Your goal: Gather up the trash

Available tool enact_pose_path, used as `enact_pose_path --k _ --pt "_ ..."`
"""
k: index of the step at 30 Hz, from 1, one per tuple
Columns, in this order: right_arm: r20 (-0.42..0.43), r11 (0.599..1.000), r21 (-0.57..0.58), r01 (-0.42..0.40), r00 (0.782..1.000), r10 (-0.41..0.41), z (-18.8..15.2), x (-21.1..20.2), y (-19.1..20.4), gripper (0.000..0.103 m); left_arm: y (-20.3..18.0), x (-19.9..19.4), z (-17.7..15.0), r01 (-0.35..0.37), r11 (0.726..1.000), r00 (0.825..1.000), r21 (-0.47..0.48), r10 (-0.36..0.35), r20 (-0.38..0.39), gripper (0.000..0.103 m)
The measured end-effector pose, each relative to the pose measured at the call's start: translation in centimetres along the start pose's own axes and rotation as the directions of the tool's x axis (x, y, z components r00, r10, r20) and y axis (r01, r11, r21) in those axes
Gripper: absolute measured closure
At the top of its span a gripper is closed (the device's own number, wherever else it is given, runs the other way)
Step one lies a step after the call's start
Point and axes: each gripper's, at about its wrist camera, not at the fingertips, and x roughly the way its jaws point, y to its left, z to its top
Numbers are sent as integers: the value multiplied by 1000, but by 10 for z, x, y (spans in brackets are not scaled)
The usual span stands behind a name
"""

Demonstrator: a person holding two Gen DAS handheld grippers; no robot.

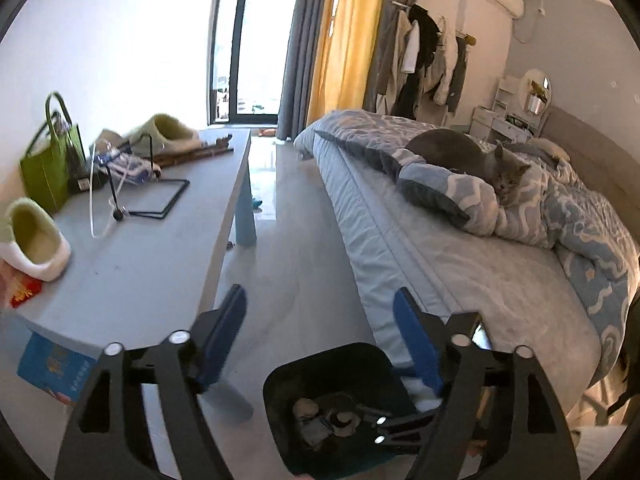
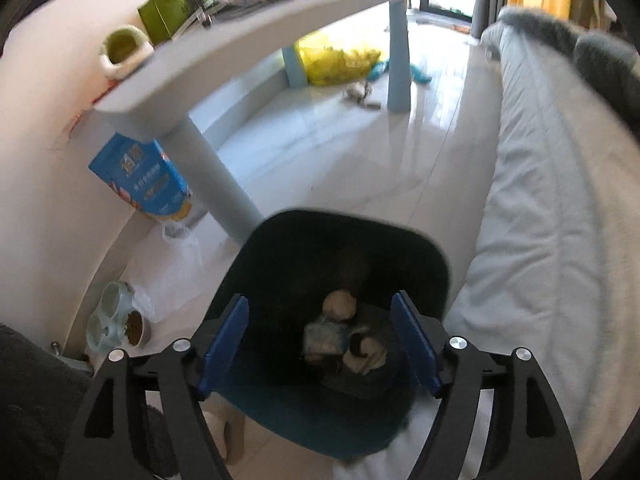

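A black trash bin stands on the floor between the table and the bed, with crumpled paper and wrappers lying in its bottom. My right gripper is open and empty, right above the bin's mouth. In the left wrist view the bin sits low between the fingers. My left gripper is open and empty, higher up, level with the table top. The right gripper's black linkage shows over the bin.
A grey table on the left bears green slippers, a green bag and a black wire stand. A bed with a grey cat is right. A blue pet-food bag, feeding bowls and a yellow bag are on the floor.
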Motion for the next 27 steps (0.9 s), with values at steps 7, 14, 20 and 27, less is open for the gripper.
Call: enact_pose_path --k 7,14,20,27 --pt "184 997 28 77 980 -81 -6 -79 -5 13 -26 -42 -6 3 1000 997 23 -4 81 9" --pt "319 984 74 160 931 -175 -24 -159 -16 4 -56 -71 -12 -17 999 992 52 10 125 4" --pt "389 966 148 213 885 -255 -57 -217 -28 3 -81 -86 -21 -27 995 988 96 12 154 3" --pt "456 918 226 327 797 -396 -111 -285 -38 3 -106 -85 -47 2 991 993 132 -18 118 3"
